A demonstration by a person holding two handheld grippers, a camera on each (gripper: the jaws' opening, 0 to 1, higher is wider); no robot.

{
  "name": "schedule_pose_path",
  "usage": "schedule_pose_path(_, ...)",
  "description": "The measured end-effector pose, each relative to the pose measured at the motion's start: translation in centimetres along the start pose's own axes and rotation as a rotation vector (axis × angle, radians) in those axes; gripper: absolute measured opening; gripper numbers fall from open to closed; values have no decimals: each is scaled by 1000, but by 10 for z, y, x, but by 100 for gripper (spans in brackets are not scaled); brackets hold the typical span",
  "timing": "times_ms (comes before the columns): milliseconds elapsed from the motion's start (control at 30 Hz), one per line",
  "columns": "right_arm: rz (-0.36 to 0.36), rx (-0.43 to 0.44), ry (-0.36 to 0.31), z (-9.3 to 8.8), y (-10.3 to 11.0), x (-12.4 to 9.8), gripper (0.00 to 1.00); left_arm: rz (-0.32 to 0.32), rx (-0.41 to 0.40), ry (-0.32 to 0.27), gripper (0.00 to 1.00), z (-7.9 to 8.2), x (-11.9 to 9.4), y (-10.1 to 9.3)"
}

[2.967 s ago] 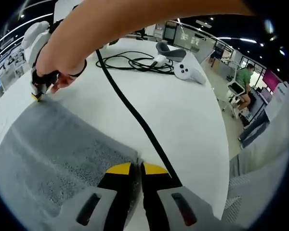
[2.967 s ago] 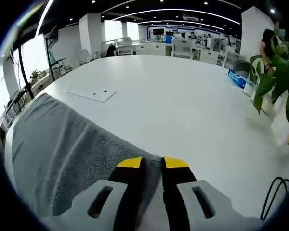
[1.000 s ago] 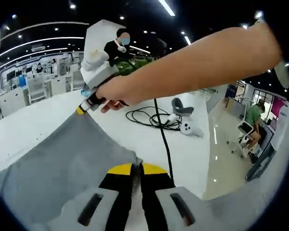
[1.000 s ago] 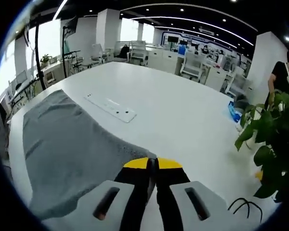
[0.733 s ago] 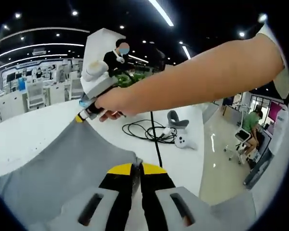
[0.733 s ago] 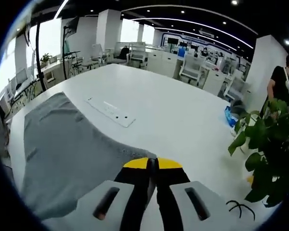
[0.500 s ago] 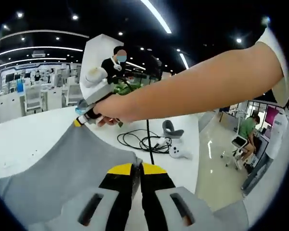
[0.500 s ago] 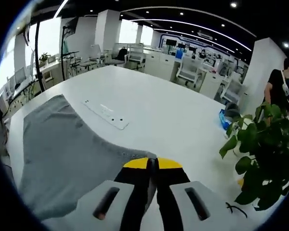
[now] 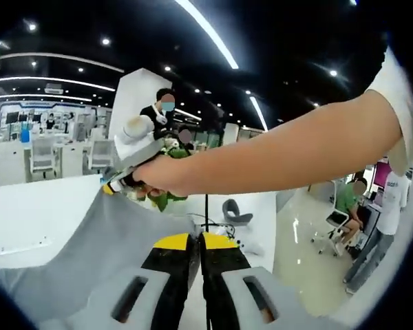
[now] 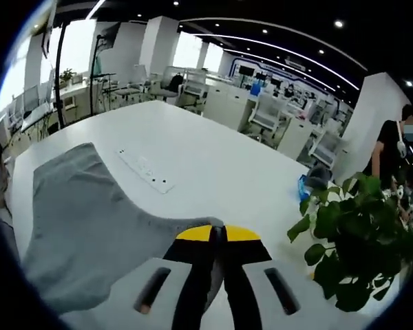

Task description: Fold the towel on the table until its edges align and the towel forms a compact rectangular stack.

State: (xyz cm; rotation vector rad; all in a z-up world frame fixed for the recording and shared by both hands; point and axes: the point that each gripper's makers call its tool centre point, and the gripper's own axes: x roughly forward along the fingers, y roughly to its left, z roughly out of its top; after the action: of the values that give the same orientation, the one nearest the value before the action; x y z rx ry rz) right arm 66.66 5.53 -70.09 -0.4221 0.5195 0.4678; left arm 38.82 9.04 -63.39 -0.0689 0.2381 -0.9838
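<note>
The grey towel (image 9: 89,254) hangs lifted off the white table (image 9: 20,220), stretched between both grippers. My left gripper (image 9: 195,239) is shut on one towel corner at the bottom of the left gripper view. Up and to the left, a person's hand holds the right gripper (image 9: 110,187), pinching the other corner. In the right gripper view my right gripper (image 10: 218,232) is shut on the towel (image 10: 82,220), which drapes down to the left over the table (image 10: 193,165).
A white flat panel (image 10: 146,172) lies on the table beyond the towel. A potted plant (image 10: 351,240) stands at the right. Black cables and a white controller (image 9: 227,223) lie on the far table part. Office chairs, desks and people fill the background.
Both grippers have risen, lifting the towel edge higher off the table. The cameras tilted upward, so more ceiling and the plant come into view.
</note>
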Motion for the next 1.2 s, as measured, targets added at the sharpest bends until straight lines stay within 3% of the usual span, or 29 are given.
schedule_pose_path(67,-7,-57,-2,6,-3,-8,2,-6,7,-9,5,7,1,-4)
schedule_pose_path(333,-27,-53,-25,25,-13,-29,2,-34,51,-41,5,30,2,-19)
schedule_pose_path(433,-42,-43,-28,25,-19,-29,2,-44,60,-72,5,44,2,-25)
schedule_pose_path(567,-55,-23,-49,38,-24,-32,2,-45,67,-105,5,61,-1,-25)
schedule_pose_path(867,-62,-24,-64,69,-10,-35,2,21,93,-142,5,80,-39,11)
schedule_pose_path(1200,-45,13,-70,104,17,-27,2,104,104,-156,5,76,-88,47)
